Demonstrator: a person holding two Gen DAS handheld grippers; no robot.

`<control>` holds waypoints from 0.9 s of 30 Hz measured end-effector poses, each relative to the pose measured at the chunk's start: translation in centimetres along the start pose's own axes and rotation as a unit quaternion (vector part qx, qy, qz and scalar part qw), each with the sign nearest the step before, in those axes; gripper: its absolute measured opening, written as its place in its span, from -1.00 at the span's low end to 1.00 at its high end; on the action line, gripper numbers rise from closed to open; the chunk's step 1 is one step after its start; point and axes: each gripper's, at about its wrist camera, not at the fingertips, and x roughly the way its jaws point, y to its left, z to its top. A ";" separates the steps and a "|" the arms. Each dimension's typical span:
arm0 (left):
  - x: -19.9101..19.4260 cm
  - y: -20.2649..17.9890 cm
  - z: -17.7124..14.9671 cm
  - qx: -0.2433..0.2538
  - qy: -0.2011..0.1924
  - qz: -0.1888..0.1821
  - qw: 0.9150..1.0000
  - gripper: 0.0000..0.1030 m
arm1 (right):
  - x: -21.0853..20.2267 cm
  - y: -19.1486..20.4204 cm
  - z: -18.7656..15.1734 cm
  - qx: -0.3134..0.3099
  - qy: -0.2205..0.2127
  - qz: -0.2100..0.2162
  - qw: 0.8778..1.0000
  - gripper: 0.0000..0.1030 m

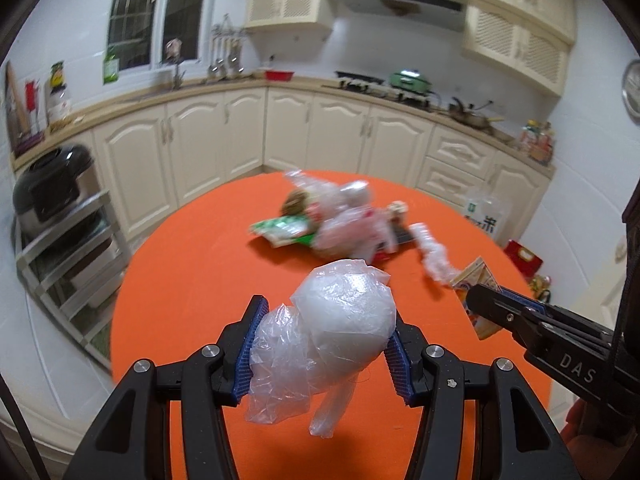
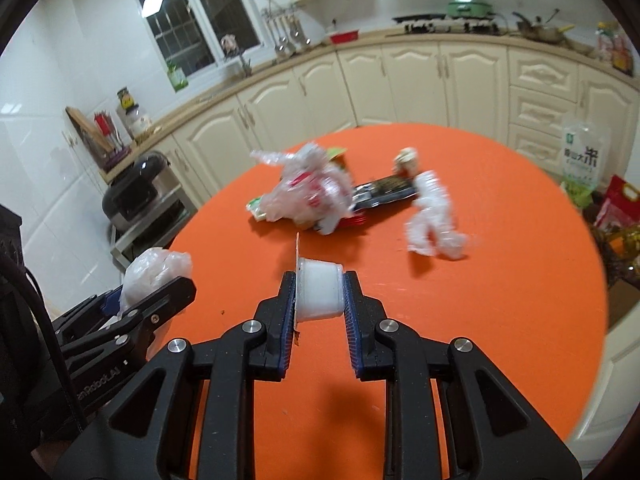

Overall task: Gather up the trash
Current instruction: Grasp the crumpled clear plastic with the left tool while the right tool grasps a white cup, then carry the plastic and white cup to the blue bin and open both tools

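Both claws loaded, mid-collection. Left claw (image 1: 322, 344) clenched on crumpled clear bag (image 1: 340, 328), held above orange counter (image 1: 180, 280); loose film hangs below the pads. Right claw (image 2: 319, 300) clenched on small white cup (image 2: 320, 294), lying sideways, foil lid peeled up at the left pad. In the right view, bag (image 2: 156, 270) and left claw (image 2: 160, 292) sit at lower left, beside the cup but apart.

Rest of trash on counter, far side: heap of wrappers (image 2: 308, 192) w/ clear film, green packet, red bits; dark flat packet (image 2: 384, 192) touching the heap's right; crumpled white film (image 2: 432, 216) a bit apart to the right; small round item (image 2: 406, 160) behind. Blurred, so details unclear.

Step in hand, by judgement: carry phase, two pieces gripped, no bin or sack in view. Next move prob. calls for bringing both to a bin w/o slackening grip; bag squashy and may slip, cup held across thin walls so may pop out if squeezed harder. Then release each, back for the heap.
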 end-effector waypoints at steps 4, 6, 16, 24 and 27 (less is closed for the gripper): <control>-1.3 -2.9 0.2 0.026 -0.013 -0.011 1.000 -0.02 | -3.4 -2.1 0.0 0.012 -0.028 -0.010 0.999 -0.59; -1.9 -4.5 0.2 0.039 -0.020 -0.020 0.999 -0.02 | -5.2 -3.2 0.0 0.019 -0.044 -0.015 0.999 -0.59; -4.0 -13.3 0.7 0.096 -0.042 -0.082 0.991 -0.02 | -13.3 -8.9 -0.6 0.055 -0.107 -0.056 0.991 -0.59; -3.7 -20.8 1.9 0.139 -0.051 -0.135 0.980 -0.02 | -18.8 -15.6 -1.8 0.101 -0.144 -0.104 0.979 -0.59; -2.6 -23.2 2.2 0.151 -0.047 -0.151 0.976 -0.02 | -20.2 -18.1 -2.3 0.117 -0.150 -0.123 0.974 -0.59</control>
